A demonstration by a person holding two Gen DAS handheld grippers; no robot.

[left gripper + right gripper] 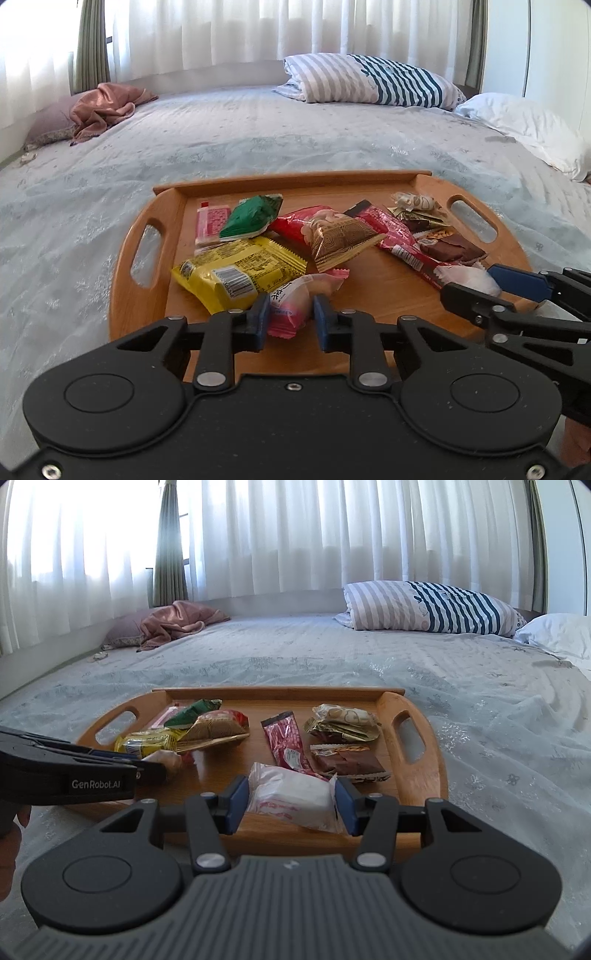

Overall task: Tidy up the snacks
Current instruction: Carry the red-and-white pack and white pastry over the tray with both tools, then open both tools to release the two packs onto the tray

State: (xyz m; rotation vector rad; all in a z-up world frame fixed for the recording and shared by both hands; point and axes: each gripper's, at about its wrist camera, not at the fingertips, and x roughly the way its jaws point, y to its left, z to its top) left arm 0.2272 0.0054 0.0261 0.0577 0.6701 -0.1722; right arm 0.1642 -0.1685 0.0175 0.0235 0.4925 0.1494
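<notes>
Left wrist view: the left hand-held gripper (290, 320) is closed on a pink-and-white snack packet (295, 300) at the lower centre, its long axis running up-right toward the yellow packet (236, 274). On the wooden tray (380, 291) on the bed (258, 129), snacks are gathered so that sorting stays contained. The right hand-held gripper (291, 801) is clamped across a white packet (293, 795), which lies crosswise between the pads near the tray's front edge.

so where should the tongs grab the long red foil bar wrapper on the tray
Grip the long red foil bar wrapper across its narrow width at mid-length, coming from above. It lies flat on the wooden tray, and the brown chocolate packet crowds its near end.
</notes>
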